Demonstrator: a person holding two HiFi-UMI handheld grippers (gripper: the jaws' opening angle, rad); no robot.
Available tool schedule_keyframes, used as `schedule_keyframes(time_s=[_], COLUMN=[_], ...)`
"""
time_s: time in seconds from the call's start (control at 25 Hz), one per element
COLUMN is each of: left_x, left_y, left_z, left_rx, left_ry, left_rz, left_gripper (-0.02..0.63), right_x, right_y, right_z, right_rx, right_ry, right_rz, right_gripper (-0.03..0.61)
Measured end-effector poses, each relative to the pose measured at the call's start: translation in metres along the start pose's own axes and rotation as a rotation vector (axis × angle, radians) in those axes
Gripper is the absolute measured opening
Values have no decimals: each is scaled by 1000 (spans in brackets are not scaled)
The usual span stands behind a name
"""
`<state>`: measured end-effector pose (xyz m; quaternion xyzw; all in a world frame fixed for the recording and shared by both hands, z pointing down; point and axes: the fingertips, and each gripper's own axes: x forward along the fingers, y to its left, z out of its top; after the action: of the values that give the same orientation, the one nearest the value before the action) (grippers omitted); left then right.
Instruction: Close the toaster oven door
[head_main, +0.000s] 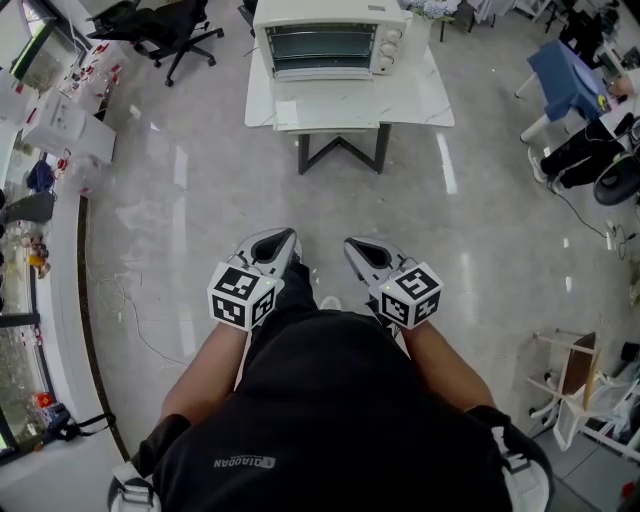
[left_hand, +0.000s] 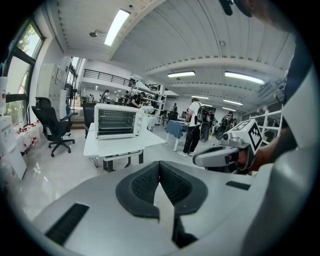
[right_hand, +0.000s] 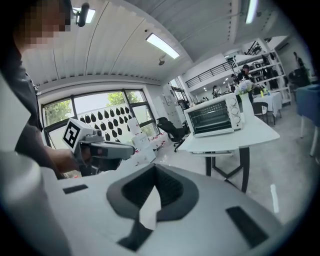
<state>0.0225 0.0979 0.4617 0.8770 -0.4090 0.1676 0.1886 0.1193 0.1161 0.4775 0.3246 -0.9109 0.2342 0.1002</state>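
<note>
White toaster oven stands far from left gripper and right gripper, jaws together.

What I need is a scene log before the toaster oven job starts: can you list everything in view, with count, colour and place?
toaster oven: one, white, on the table far ahead
table: one, white top with dark legs, far ahead
office chair: one, black, left of the table
boxes: a few, white, by the left wall
blue cloth: one, draped over furniture, far right
rack: one, white, lower right
people: several, standing far back; exact count unclear
left tool: one, grey, shut and empty, held low in front
right tool: one, grey, shut and empty, beside the left one
</note>
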Motion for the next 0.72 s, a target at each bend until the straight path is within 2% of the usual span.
schedule_keyframes(time_s=[0.4,0.6,0.72], left_x=[36,55,68], left_y=[47,89,121], left_z=[28,39,60], left_rx=[-7,-5,-4], left_ry=[-17,6,-6], left_rz=[-21,-17,-19], left_gripper=[3,3,3], right_x=[41,77,102], right_y=[-32,-58,-73], right_z=[26,47,72], right_rx=[-15,-11,-21], right_ry=[26,47,39], right_rz=[-22,-40,-55], right_gripper=[2,2,2])
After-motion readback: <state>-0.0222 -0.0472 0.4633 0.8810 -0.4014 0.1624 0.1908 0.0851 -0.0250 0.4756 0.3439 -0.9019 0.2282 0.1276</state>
